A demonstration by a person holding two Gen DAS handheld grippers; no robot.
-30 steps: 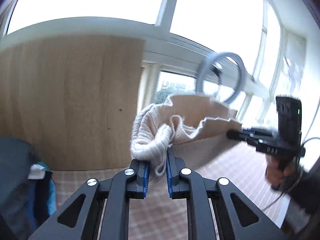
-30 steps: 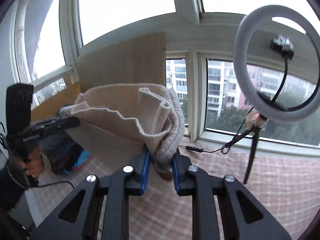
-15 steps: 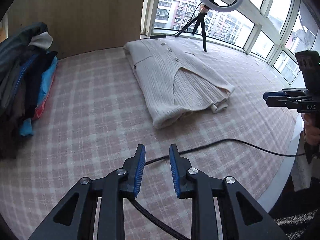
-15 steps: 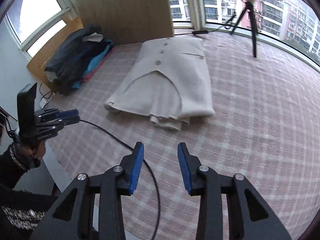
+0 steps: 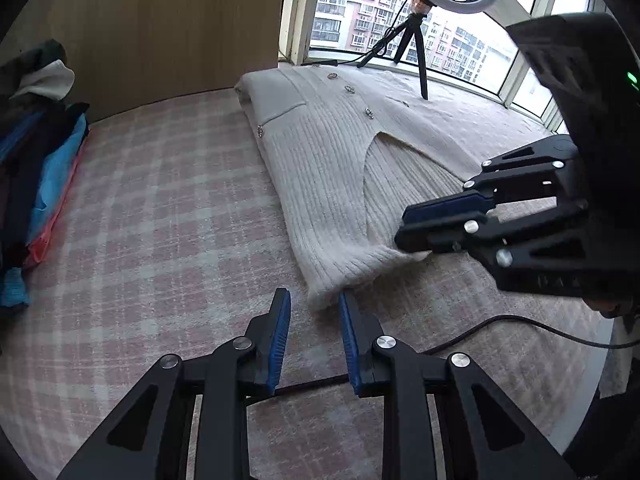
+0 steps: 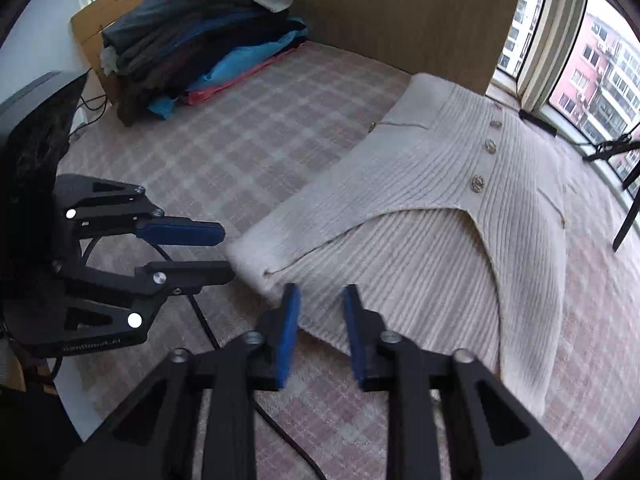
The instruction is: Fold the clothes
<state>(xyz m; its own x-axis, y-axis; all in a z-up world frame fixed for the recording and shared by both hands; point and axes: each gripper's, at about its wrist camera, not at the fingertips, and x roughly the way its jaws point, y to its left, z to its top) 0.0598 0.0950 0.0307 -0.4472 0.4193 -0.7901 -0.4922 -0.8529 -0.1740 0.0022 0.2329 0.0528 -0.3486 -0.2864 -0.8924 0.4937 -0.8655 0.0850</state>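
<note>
A cream ribbed cardigan with metal buttons lies flat and folded on the plaid cover. My left gripper is open just above the cover, and the cardigan's near left corner reaches up to its fingertips. In the right wrist view the same gripper sits just left of that corner. My right gripper hangs over the near hem of the cardigan. Its jaws are closing with ribbed cloth showing in the gap, and the pads do not visibly press on it. From the left it appears at the hem.
A pile of dark and blue clothes lies far left against a wooden board. A ring light on a tripod stands by the windows behind the cardigan. A black cable runs across the cover's near edge.
A second ago both grippers held the cardigan up in the air. It then lay flat, released. Since then both grippers have come down to its near hem and the right jaws have narrowed.
</note>
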